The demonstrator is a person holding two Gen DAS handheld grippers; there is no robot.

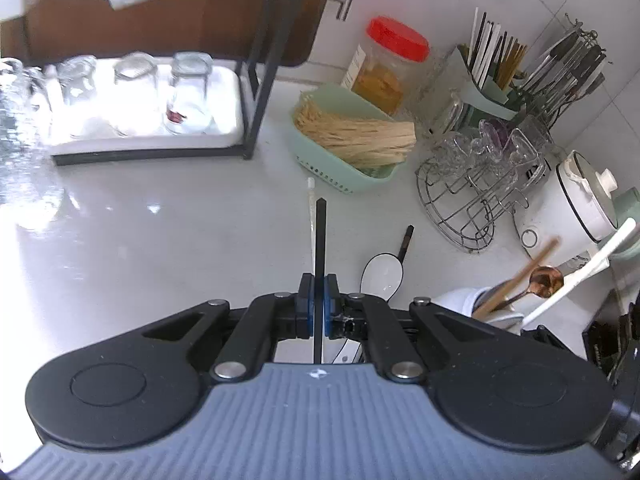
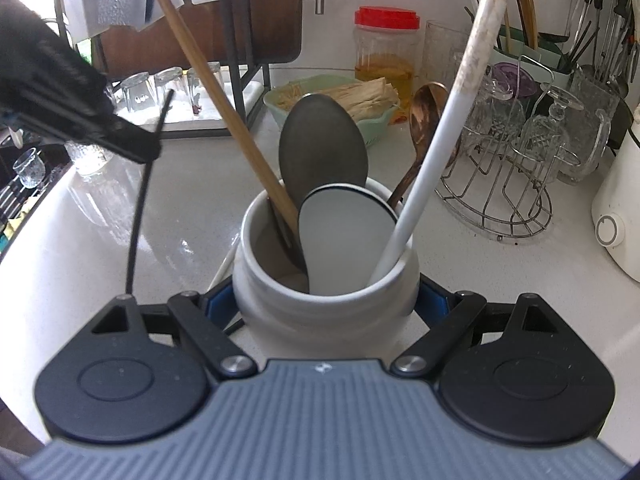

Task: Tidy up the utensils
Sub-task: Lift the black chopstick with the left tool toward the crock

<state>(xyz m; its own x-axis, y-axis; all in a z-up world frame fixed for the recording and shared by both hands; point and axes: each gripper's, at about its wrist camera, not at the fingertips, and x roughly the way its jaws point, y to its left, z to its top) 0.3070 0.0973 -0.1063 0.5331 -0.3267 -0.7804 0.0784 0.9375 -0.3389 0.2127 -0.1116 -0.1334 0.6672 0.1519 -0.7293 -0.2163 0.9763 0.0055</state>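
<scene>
- Our left gripper (image 1: 319,300) is clamped on a thin black chopstick (image 1: 320,240), held above the counter (image 1: 160,240).
- Our right gripper (image 2: 326,300) squeezes a white jar (image 2: 280,304) from both sides.
- The jar stands on the counter, holding spoons (image 2: 320,148), a wooden stick (image 2: 208,92) and a white handle (image 2: 448,120).
- A white spoon (image 1: 382,272) lies on the counter just beside the left gripper.

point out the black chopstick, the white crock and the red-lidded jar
black chopstick (image 1: 320,248), left wrist view, on its shaft above the pads
white crock (image 2: 320,312), right wrist view, on its front wall
red-lidded jar (image 1: 398,38), left wrist view, on the lid
</scene>
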